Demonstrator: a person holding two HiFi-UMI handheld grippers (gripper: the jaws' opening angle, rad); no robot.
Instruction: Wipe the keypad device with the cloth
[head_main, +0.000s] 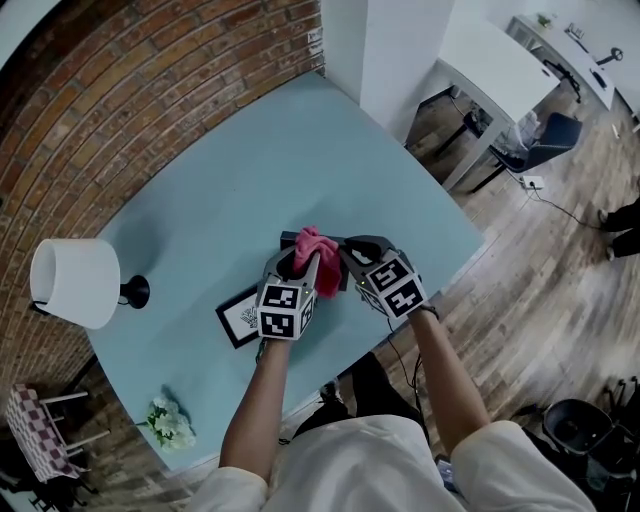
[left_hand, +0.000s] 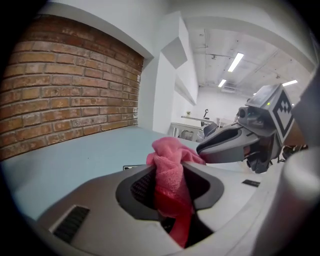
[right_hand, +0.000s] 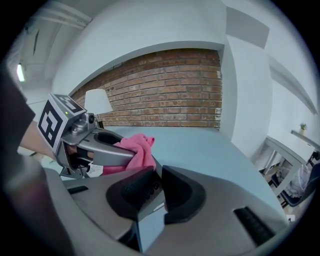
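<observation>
Left gripper (left_hand: 172, 181): jaws closed on a bunched pink cloth (left_hand: 172, 157), which stands up between the pads and spills over their tips.

Right gripper (right_hand: 158, 189): jaws clamped on the keypad device (right_hand: 150, 222), a thin dark slab held edge-on between the pads, with small buttons showing on one side.

The cloth sits just beyond the right gripper's tips, at the device's far end; whether it touches the device cannot be told. The two grippers meet nearly tip to tip above a pale blue table (head_main: 220, 190).

- Just left of the left gripper, flat on the table: black picture frame (head_main: 238, 318).
- Left and back toward the person: white flowers (head_main: 170, 422).
- Further left: white-shaded lamp (head_main: 72, 282).
- Beyond the table: brick wall (head_main: 130, 90).
</observation>
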